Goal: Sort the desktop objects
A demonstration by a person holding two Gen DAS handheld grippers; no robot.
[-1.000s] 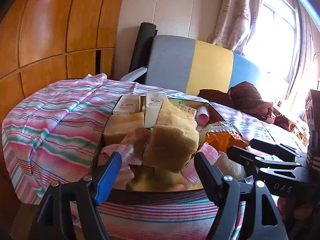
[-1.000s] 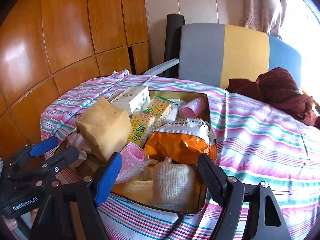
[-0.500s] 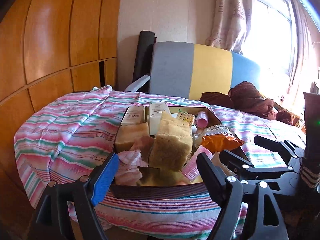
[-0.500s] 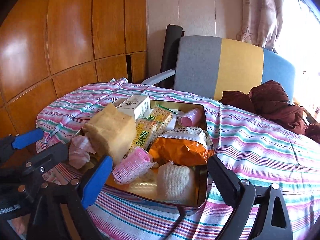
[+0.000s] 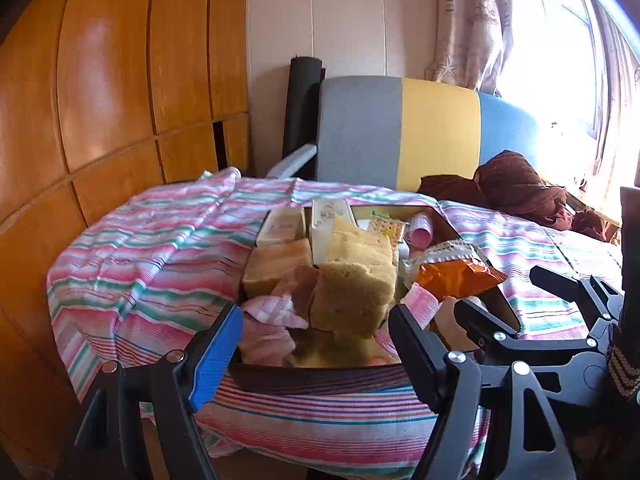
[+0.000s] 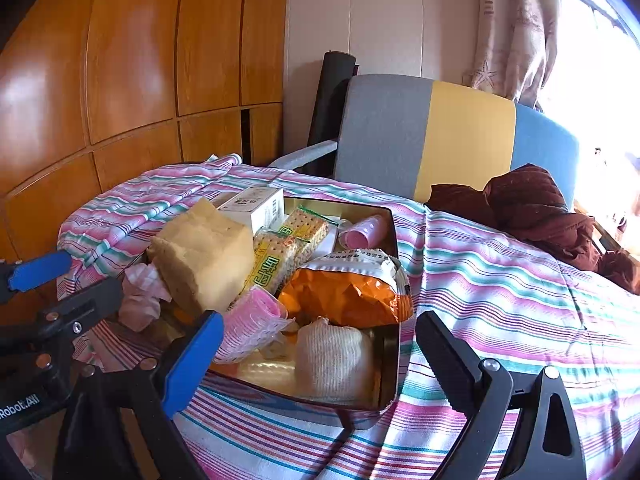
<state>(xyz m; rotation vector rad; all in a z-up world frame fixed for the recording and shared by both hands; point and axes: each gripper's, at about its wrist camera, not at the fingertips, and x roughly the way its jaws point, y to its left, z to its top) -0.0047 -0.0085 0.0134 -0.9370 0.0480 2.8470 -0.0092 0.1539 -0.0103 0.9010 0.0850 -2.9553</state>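
Both my left fingers [image 5: 316,344] and right fingers [image 6: 320,344] hang spread and empty before the packed tin [image 6: 390,360] at twelve o'clock on the desk [image 6: 500,300], fitting either start or finish.

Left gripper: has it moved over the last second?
Yes. The left gripper has pulled back from the tin: in its own view the tin and chair look smaller and more tablecloth shows.
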